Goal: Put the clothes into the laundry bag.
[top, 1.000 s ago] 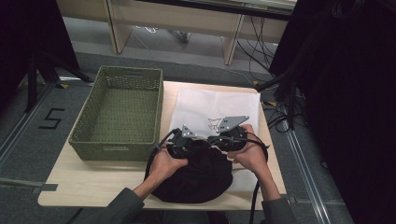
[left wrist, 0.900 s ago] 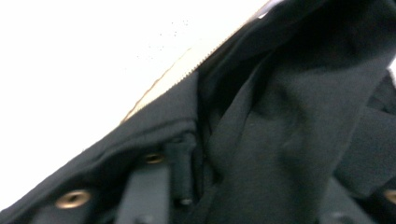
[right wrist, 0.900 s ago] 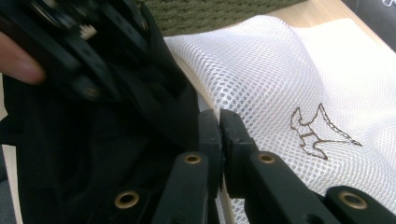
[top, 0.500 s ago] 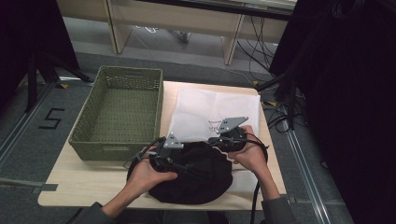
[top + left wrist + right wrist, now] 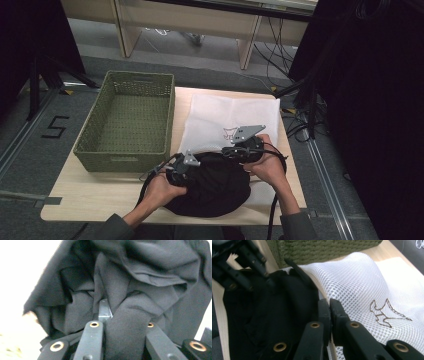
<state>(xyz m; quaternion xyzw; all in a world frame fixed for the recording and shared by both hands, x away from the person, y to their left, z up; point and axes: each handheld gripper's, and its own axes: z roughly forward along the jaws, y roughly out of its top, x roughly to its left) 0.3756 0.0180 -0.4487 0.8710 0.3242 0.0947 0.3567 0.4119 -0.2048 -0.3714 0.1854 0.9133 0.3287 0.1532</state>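
Pale wood forms the table (image 5: 100,195), which carries everything else. On its left part stands an olive-green woven basket (image 5: 127,120), with nothing visible inside. To the right of the basket lies a white mesh bag (image 5: 225,112), spread flat and marked with a small brown outline figure (image 5: 384,311). A black garment (image 5: 215,185) sits bunched on the near end of the bag, close to the table's front edge.

The person's two hands reach in from the bottom of the high view. The left gripper (image 5: 177,172) is at the garment's left edge; in the left gripper view its jaws stand a little apart with a thick fold of black cloth (image 5: 125,325) clamped between them. The right gripper (image 5: 240,149) is at the garment's far right edge, where black cloth meets white mesh. In the right gripper view its jaws are pressed together, and whether they pinch the mesh edge or the cloth cannot be told.
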